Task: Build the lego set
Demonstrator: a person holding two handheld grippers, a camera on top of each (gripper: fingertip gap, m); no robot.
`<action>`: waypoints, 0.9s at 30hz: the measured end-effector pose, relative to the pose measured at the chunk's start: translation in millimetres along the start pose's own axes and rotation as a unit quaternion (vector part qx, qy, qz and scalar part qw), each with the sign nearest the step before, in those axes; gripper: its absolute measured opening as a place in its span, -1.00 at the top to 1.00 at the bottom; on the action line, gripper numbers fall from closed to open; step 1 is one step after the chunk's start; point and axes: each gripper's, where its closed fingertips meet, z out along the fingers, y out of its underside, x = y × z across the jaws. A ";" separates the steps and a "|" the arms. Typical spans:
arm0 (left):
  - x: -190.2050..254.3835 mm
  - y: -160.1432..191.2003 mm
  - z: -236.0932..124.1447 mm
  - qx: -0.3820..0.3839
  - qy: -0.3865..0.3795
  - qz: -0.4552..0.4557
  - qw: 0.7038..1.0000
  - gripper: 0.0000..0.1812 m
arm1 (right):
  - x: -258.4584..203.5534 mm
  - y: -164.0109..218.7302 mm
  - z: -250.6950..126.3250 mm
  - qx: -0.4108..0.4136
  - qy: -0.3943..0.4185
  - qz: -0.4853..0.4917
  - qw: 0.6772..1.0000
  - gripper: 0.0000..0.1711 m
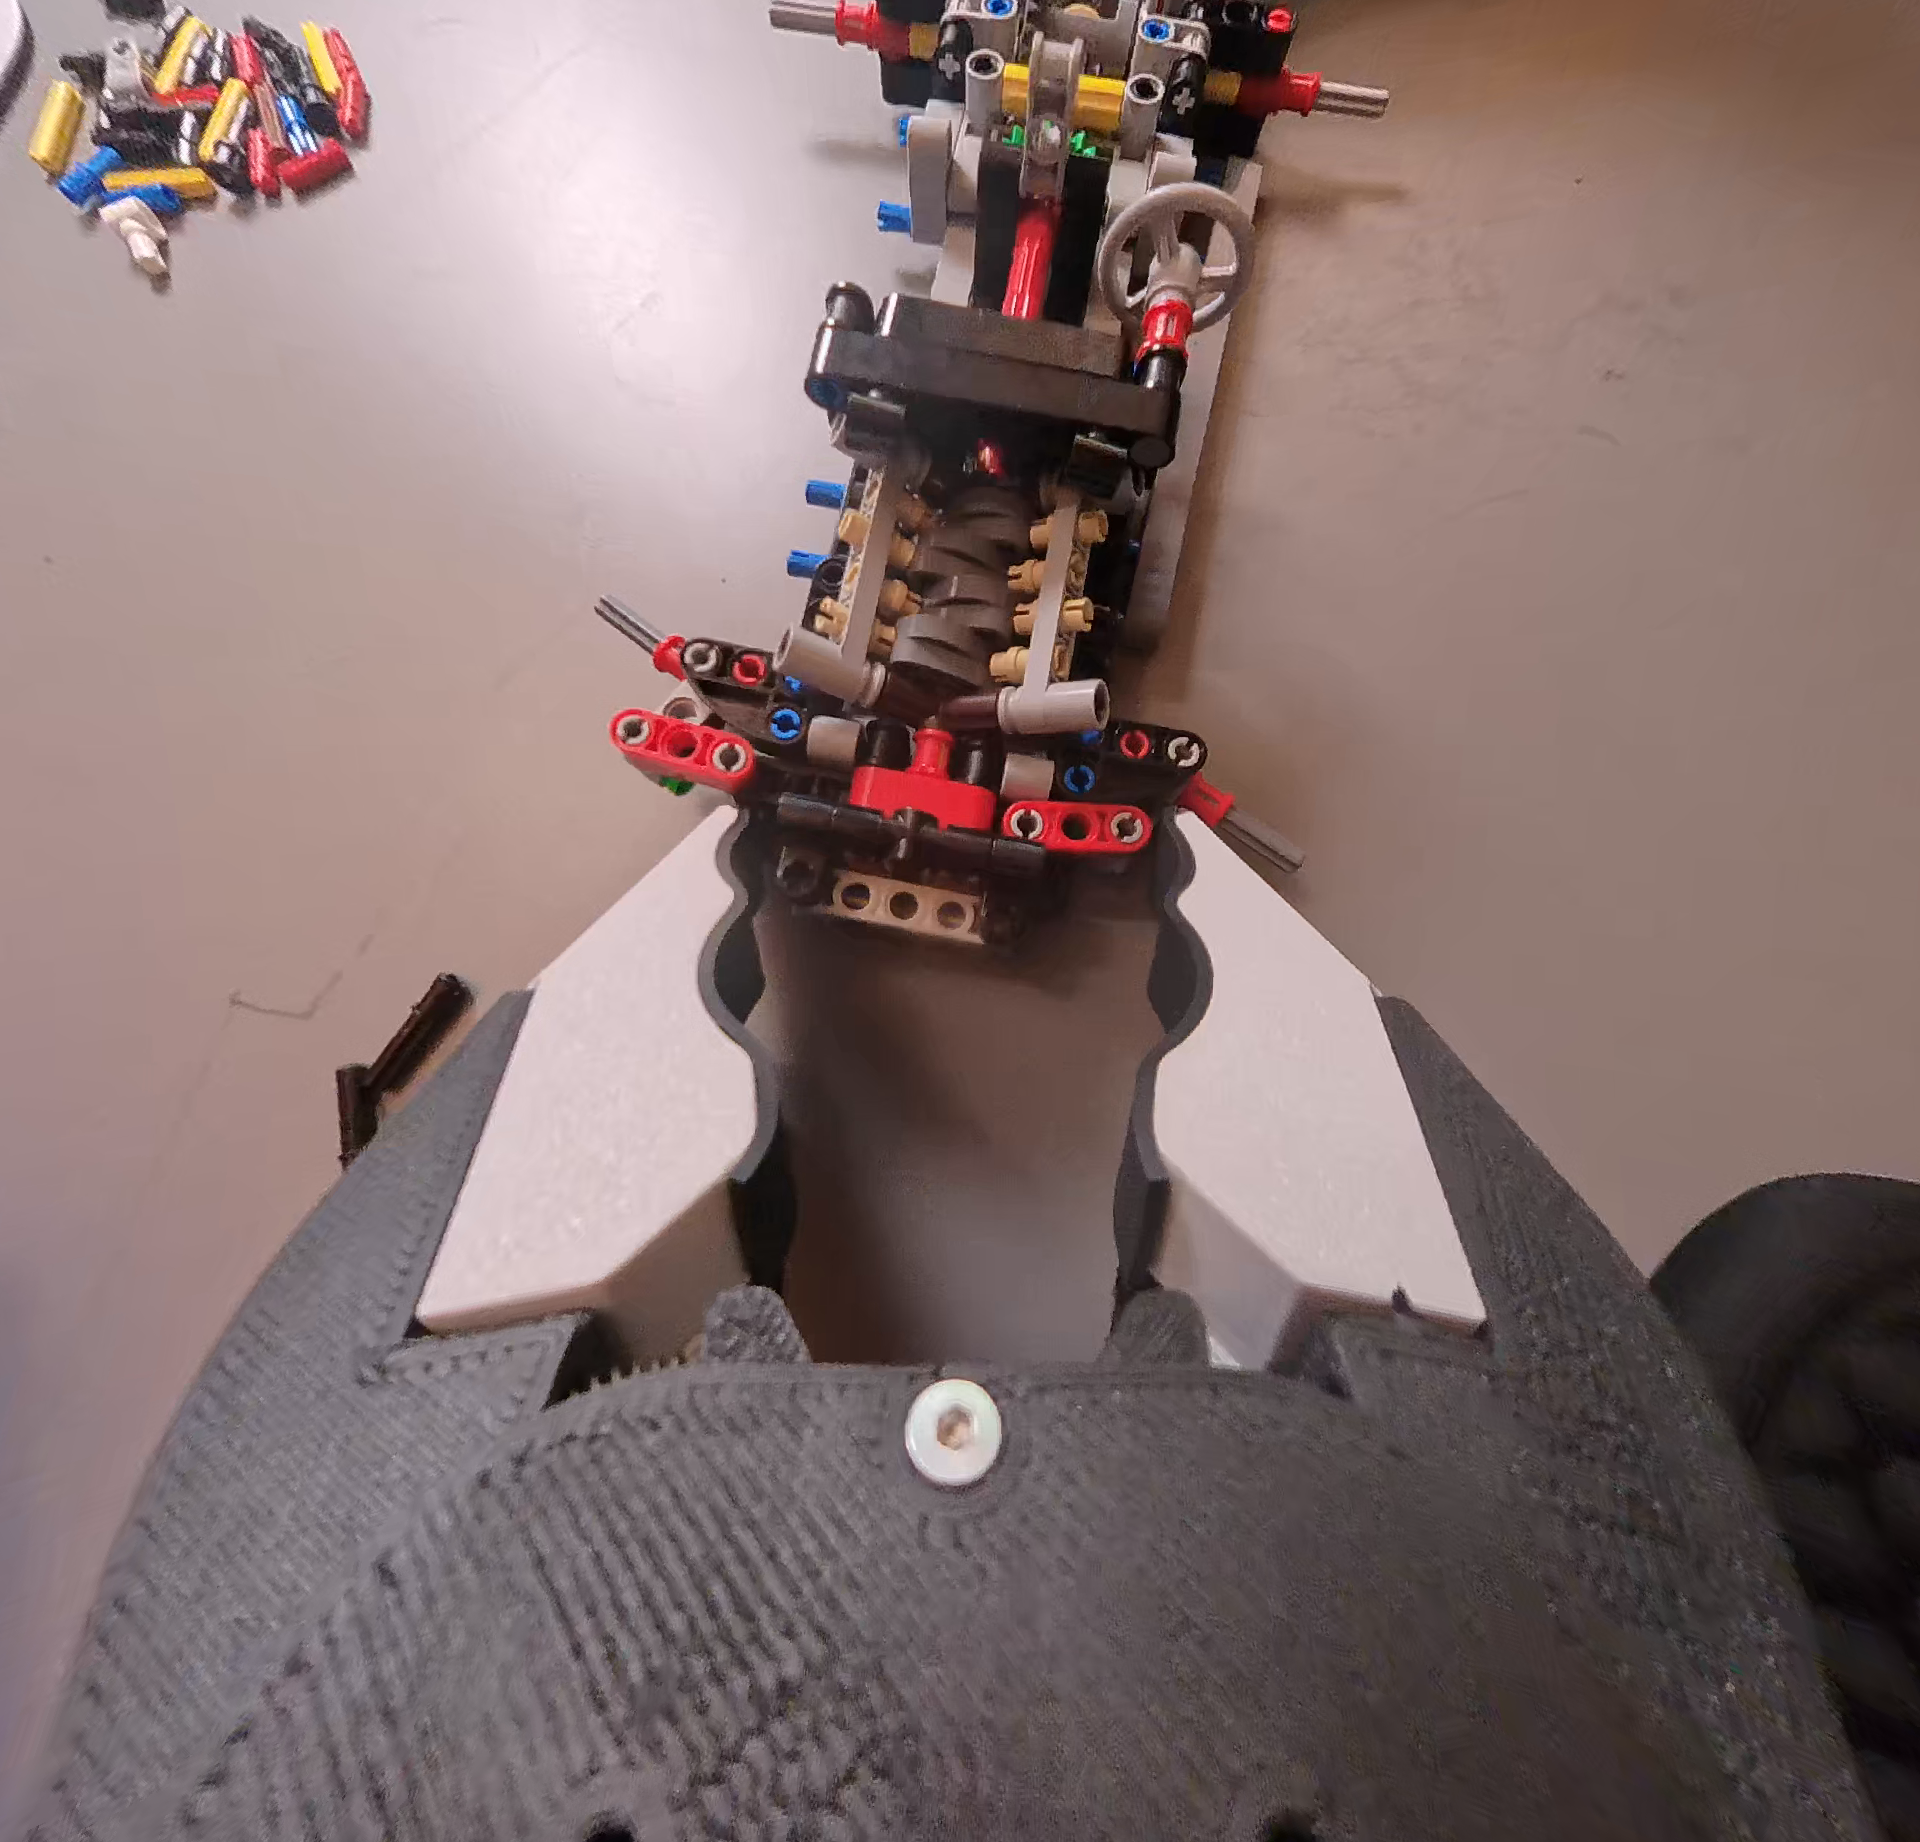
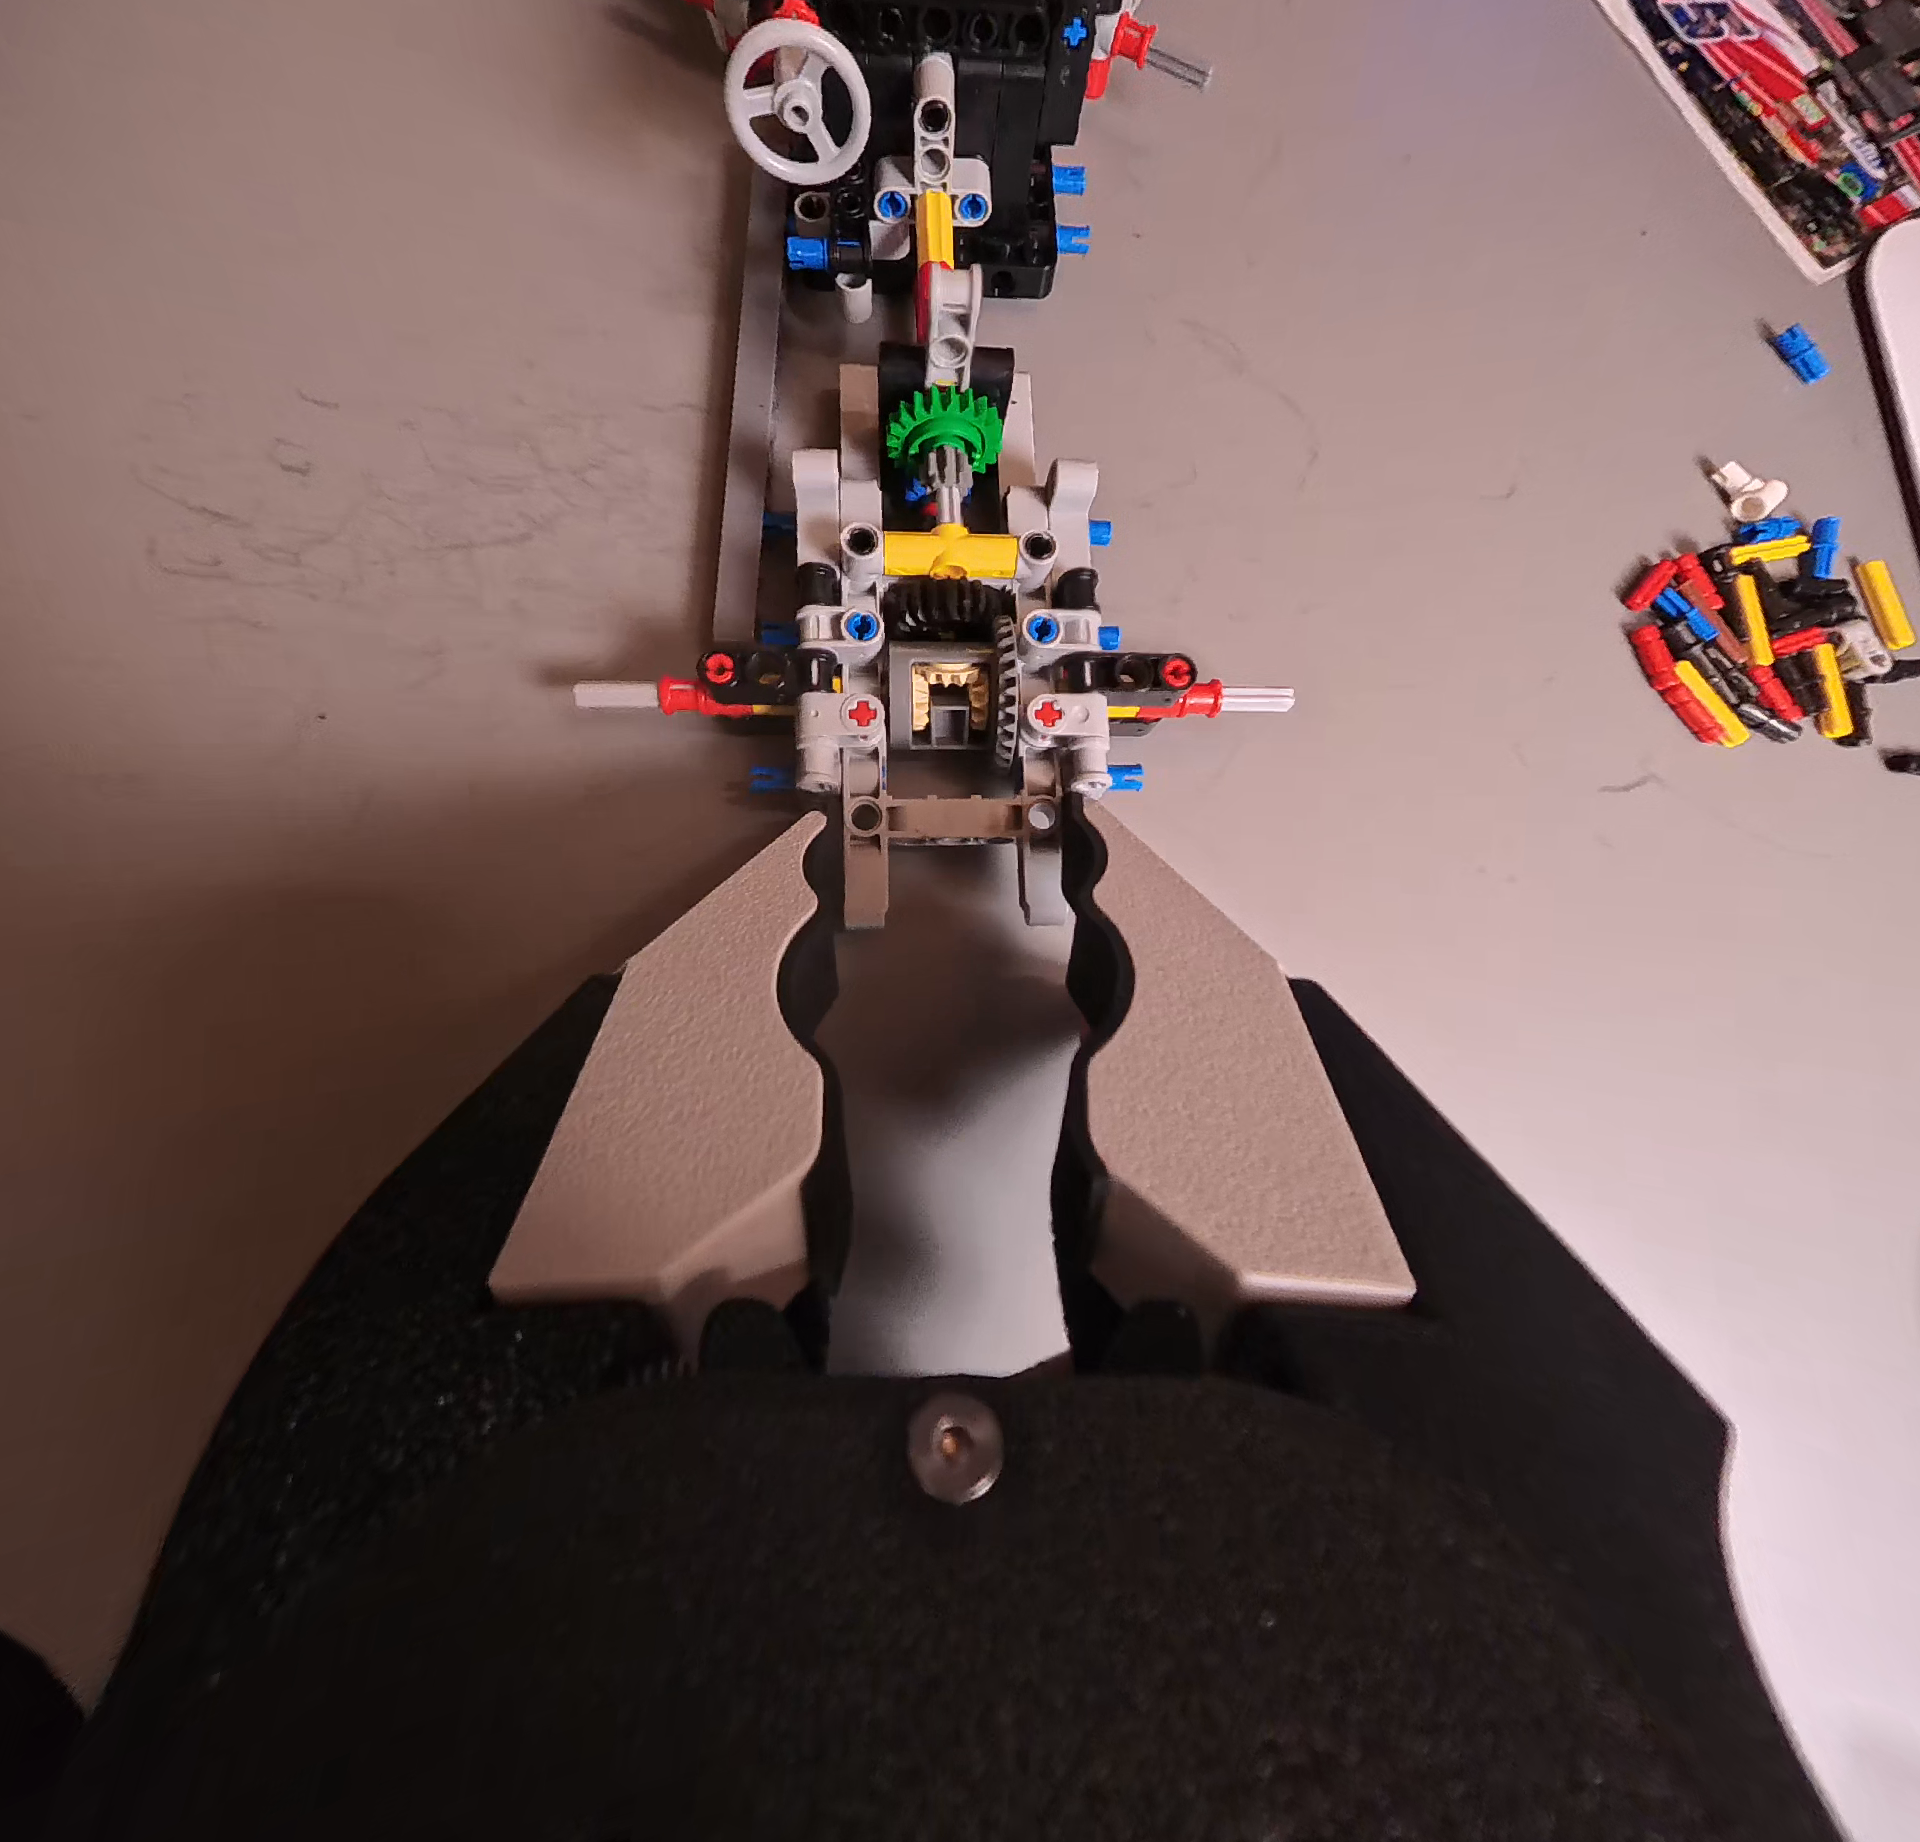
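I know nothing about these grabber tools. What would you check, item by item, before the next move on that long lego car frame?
1. Left gripper on one end of the long lego car frame: its fingers flank that end; firm clamping: cannot tell.
2. Right gripper on the opposite end, by the tan gear housing: fingers flank the grey end frame; firm clamping: cannot tell.
3. Frame lying flat on the grey table: ok.
4. Pile of small red, yellow, blue and black pins in view for the next piece: ok.
5. Grey steering wheel attached: ok.
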 end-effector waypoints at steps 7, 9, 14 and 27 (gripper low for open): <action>1.9 -3.4 -0.1 0.042 -0.013 0.019 0.999 0.17 | -2.4 0.9 -1.6 0.032 0.000 -0.011 0.999 0.54; 1.3 -4.9 -0.6 0.048 -0.018 0.029 0.998 0.17 | -2.3 1.5 -2.1 0.037 0.001 -0.011 0.999 0.54; 2.2 -5.0 -1.1 0.051 -0.007 0.015 0.999 0.17 | -2.1 1.5 -2.1 0.046 0.000 -0.008 0.999 0.53; 5.7 -0.3 -1.4 0.039 0.020 -0.024 0.999 0.08 | -2.8 -6.5 -4.7 0.049 -0.077 0.057 0.994 0.54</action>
